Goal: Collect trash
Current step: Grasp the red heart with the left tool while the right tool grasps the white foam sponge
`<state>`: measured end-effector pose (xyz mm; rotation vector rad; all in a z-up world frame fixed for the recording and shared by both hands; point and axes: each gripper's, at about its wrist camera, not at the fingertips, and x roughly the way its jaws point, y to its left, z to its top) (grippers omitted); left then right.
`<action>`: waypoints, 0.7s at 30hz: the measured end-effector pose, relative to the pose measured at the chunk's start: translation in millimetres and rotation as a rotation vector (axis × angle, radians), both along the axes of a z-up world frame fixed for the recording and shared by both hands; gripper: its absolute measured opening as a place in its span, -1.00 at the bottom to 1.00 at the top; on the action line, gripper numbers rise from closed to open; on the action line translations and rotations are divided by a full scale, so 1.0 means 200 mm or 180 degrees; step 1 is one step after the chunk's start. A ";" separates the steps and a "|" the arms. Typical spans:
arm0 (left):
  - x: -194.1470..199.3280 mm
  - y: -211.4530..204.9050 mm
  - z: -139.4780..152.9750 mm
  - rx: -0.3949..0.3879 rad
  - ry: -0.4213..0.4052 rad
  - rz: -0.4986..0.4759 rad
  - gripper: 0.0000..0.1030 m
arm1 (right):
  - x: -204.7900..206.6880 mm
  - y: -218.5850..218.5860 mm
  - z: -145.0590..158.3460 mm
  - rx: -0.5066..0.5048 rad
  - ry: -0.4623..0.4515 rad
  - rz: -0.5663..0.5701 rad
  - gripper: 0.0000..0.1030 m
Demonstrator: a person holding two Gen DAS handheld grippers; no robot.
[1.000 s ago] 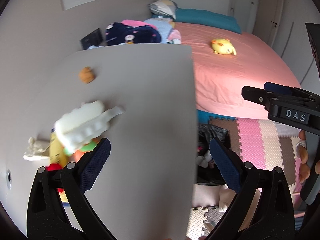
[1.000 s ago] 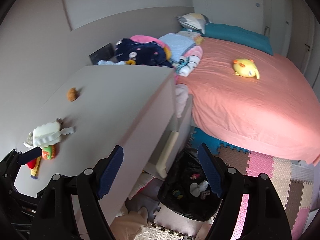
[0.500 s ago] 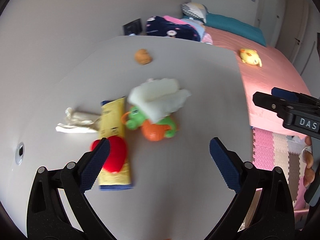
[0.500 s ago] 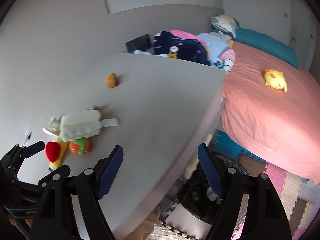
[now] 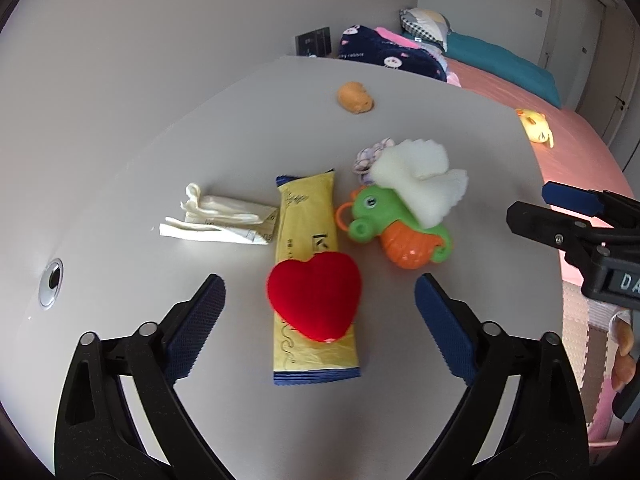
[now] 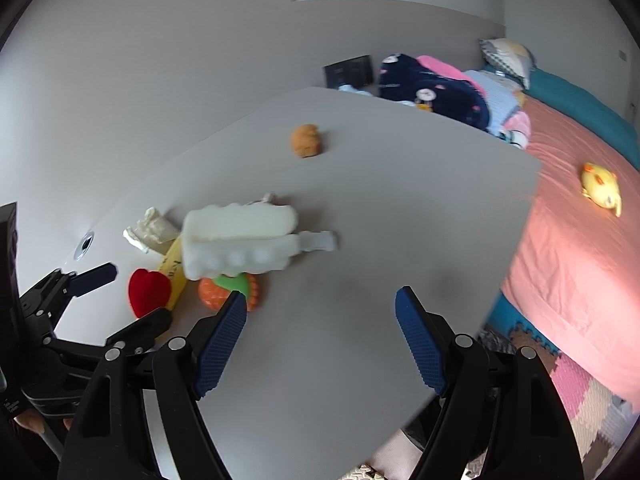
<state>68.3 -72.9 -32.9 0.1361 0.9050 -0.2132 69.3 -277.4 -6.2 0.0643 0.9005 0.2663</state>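
A yellow snack wrapper (image 5: 310, 264) lies on the grey table (image 5: 200, 152), with a red heart (image 5: 314, 296) resting on it. A crumpled white paper (image 5: 218, 220) lies to its left. My left gripper (image 5: 320, 320) is open and empty, its jaws on either side of the heart and wrapper, just above the table. My right gripper (image 6: 320, 340) is open and empty over bare table to the right; it shows in the left wrist view (image 5: 576, 216). In the right wrist view the wrapper (image 6: 174, 268), heart (image 6: 148, 292) and paper (image 6: 150, 232) sit at the left.
A green and orange toy (image 5: 396, 232) with a white foam piece (image 5: 420, 184) on it lies right of the wrapper. A small orange ball (image 5: 354, 98) sits farther back. A pink bed (image 6: 580, 220) with a yellow plush (image 6: 600, 188) is to the right. A grommet hole (image 5: 51, 284) is at the left.
Both grippers have swung left from the bed and floor toward the table. The left gripper has come down close over the heart and wrapper. Both stay open.
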 end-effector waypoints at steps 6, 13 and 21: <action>0.03 0.04 -0.04 -0.0065 0.0100 0.0020 0.60 | 0.06 0.13 -0.01 -0.0139 -0.0070 0.0340 0.50; 0.05 0.04 -0.06 -0.0071 0.0141 -0.0006 0.46 | 0.11 0.28 -0.02 -0.0418 -0.0159 0.0681 0.50; 0.06 0.07 -0.09 -0.0117 0.0224 -0.0027 0.01 | 0.18 0.29 -0.06 -0.0394 -0.0055 0.0722 0.18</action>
